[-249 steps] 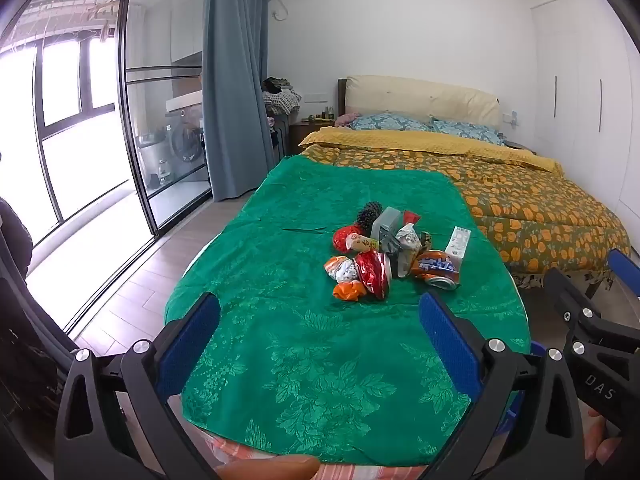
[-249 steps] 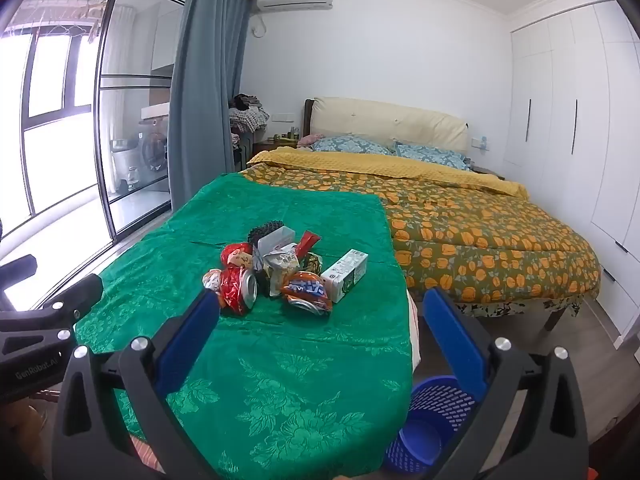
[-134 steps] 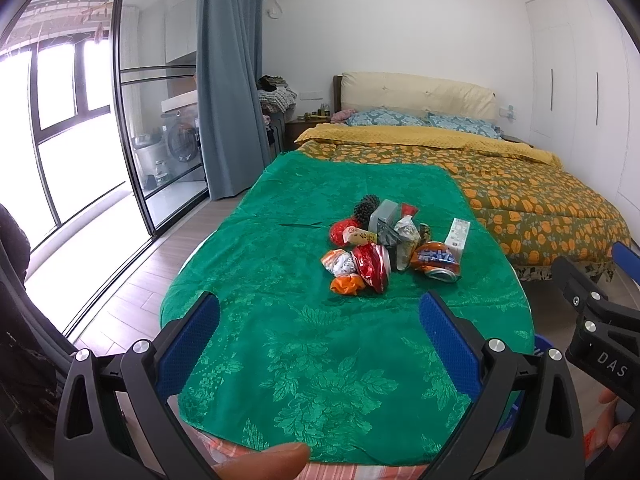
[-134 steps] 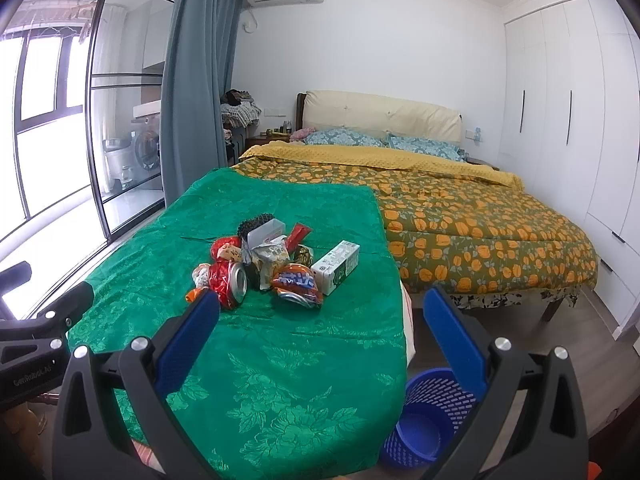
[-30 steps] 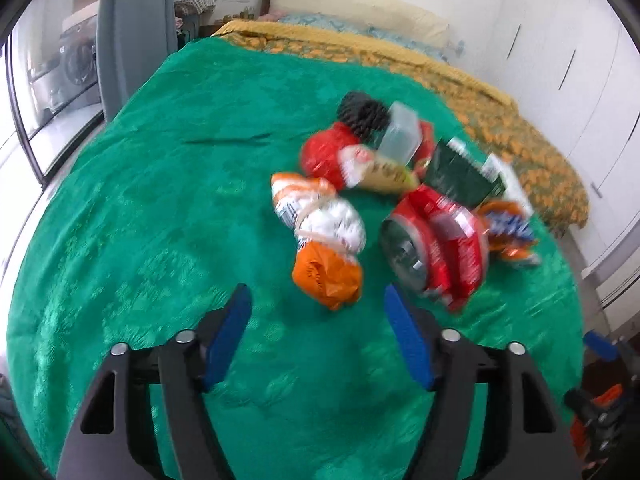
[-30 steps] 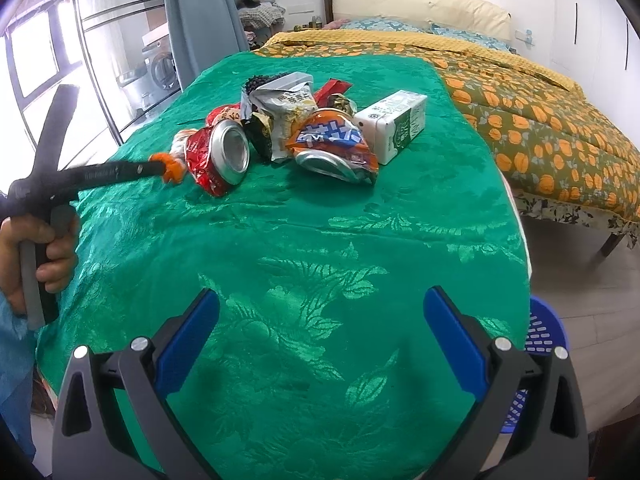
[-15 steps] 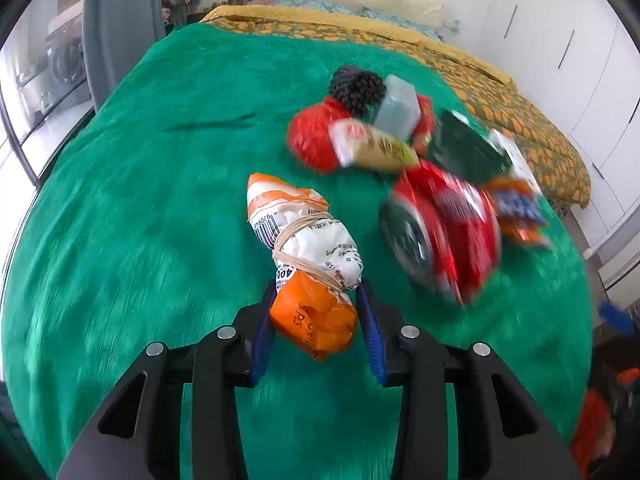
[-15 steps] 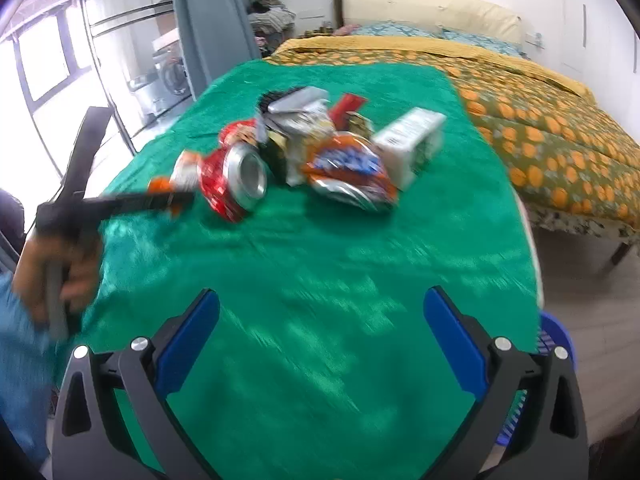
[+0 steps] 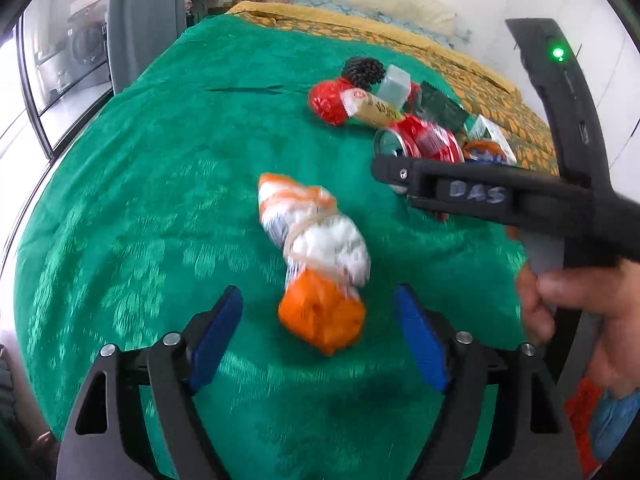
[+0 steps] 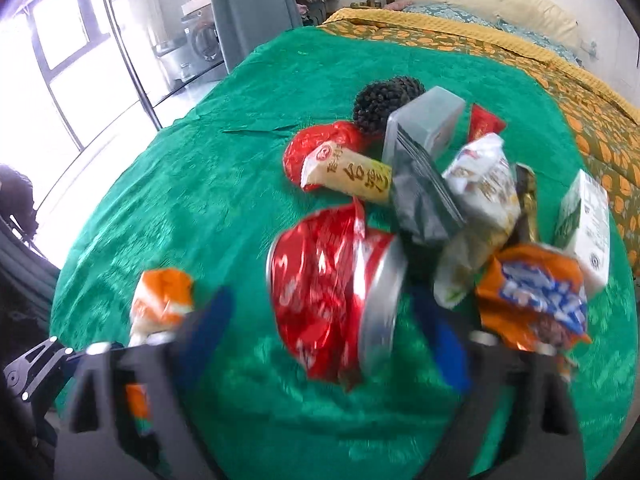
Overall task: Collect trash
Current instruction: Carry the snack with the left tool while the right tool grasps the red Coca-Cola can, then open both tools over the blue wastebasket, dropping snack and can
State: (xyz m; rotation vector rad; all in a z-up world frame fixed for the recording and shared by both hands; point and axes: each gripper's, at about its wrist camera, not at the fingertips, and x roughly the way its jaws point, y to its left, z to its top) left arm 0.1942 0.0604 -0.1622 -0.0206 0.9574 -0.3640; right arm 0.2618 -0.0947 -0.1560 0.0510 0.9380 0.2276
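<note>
An orange and white wrapper bundle (image 9: 316, 256) tied with a rubber band lies on the green cloth; its orange end sits between the open blue pads of my left gripper (image 9: 320, 340), untouched. It also shows at the left of the right wrist view (image 10: 160, 300). My right gripper (image 10: 336, 336) is open, its blurred blue pads on either side of a crushed red can (image 10: 332, 288). The right gripper's body (image 9: 500, 196) crosses the left wrist view over the can (image 9: 420, 144). Several more wrappers and a white carton (image 10: 588, 224) lie behind.
The trash pile holds a black pine cone (image 10: 388, 100), a red bag (image 10: 320, 144), a grey box (image 10: 428, 124) and an orange and blue wrapper (image 10: 532, 292). The green cloth (image 9: 160, 160) covers a table; a bed (image 10: 600, 120) stands behind on the right.
My left gripper has opened and let go of the orange and white bundle, which now lies on the cloth. My right gripper has moved forward to the red can.
</note>
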